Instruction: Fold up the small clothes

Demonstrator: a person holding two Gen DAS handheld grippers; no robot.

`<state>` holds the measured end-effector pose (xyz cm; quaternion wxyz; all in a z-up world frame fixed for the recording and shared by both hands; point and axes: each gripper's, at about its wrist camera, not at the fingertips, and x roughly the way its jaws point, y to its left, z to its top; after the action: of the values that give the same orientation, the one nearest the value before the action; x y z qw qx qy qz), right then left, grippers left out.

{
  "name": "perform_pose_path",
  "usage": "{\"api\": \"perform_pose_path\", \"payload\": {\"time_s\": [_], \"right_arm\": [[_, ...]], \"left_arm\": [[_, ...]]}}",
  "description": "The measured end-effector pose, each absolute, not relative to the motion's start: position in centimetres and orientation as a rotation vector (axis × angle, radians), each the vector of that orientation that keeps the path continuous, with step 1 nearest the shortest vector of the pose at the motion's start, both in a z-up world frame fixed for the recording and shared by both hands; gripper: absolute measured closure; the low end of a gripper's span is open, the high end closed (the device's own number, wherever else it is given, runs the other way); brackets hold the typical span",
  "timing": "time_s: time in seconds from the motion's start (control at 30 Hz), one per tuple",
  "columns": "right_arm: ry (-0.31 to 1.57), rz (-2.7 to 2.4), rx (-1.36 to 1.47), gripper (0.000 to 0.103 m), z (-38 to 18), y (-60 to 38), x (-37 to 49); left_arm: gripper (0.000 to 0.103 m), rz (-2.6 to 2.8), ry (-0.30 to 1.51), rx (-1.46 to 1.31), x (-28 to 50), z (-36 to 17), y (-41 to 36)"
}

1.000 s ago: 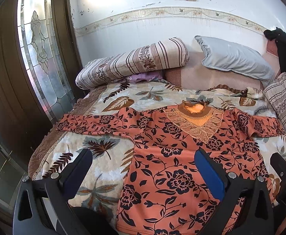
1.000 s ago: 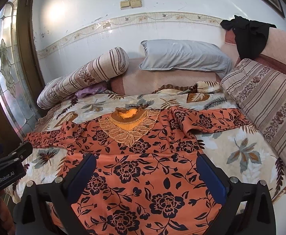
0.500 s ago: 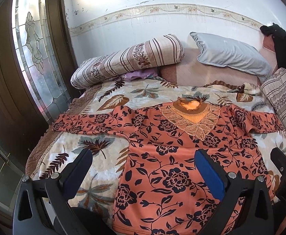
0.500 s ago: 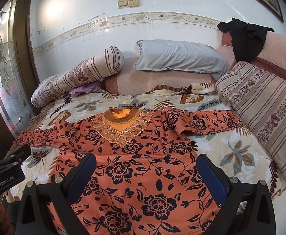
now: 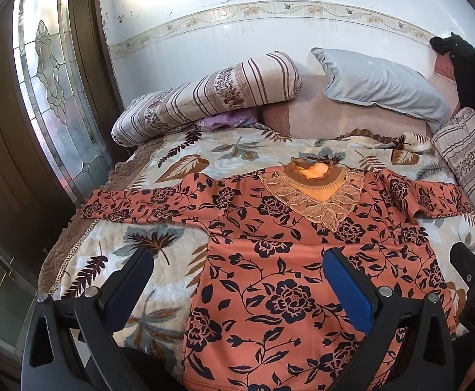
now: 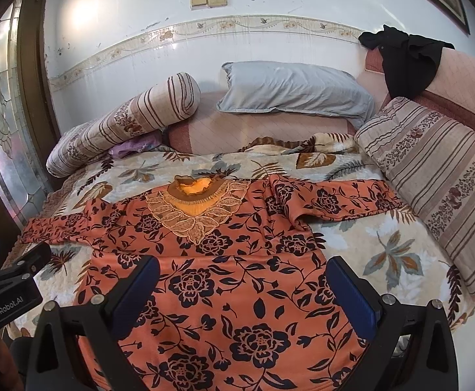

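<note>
An orange top with black flowers (image 5: 280, 260) lies flat, face up, on the leaf-print bedspread (image 5: 159, 254), sleeves spread to both sides and lace collar (image 5: 315, 192) toward the pillows. It also shows in the right wrist view (image 6: 237, 277). My left gripper (image 5: 237, 280) is open and empty, held above the top's lower left part. My right gripper (image 6: 242, 285) is open and empty above the top's lower middle. Each gripper's body shows at the edge of the other's view.
A striped bolster (image 5: 205, 97), a grey pillow (image 5: 381, 88) and a striped cushion (image 6: 439, 176) line the head and right side of the bed. A black garment (image 6: 407, 62) hangs over the headboard. A stained-glass door (image 5: 48, 97) stands at the left.
Both grippers have drawn back and a little higher, so more of the top and bed shows. Both stay open. The top has not moved.
</note>
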<state>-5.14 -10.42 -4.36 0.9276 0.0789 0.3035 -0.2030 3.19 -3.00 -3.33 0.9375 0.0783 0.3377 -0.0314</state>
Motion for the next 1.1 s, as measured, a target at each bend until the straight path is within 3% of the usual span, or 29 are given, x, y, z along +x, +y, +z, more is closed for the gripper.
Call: {"api": "perform_pose_path", "payload": {"time_s": [0.43,0.73,0.87,1.1], "right_arm": [[0.696,-0.413,0.21,0.0,-6.9,-15.0,-2.0],[0.714,-0.636,0.638,0.0,-14.8,-40.4,1.4],[0.6,-0.668,0.911,0.001,-17.9,-49.6,0.8],[0.501,-0.695,1.156,0.029,-22.6,-56.8,1.4]], "left_arm": [[0.0,-0.062,0.77,0.194,7.0,-7.2,-3.7],[0.0,-0.008,0.988,0.299,12.6,-17.6,-4.3],[0.0,-0.013,1.037,0.326,13.9,-20.4,-5.1],[0.0,-0.049,1.028,0.343,14.9,-22.1,-5.9]]}}
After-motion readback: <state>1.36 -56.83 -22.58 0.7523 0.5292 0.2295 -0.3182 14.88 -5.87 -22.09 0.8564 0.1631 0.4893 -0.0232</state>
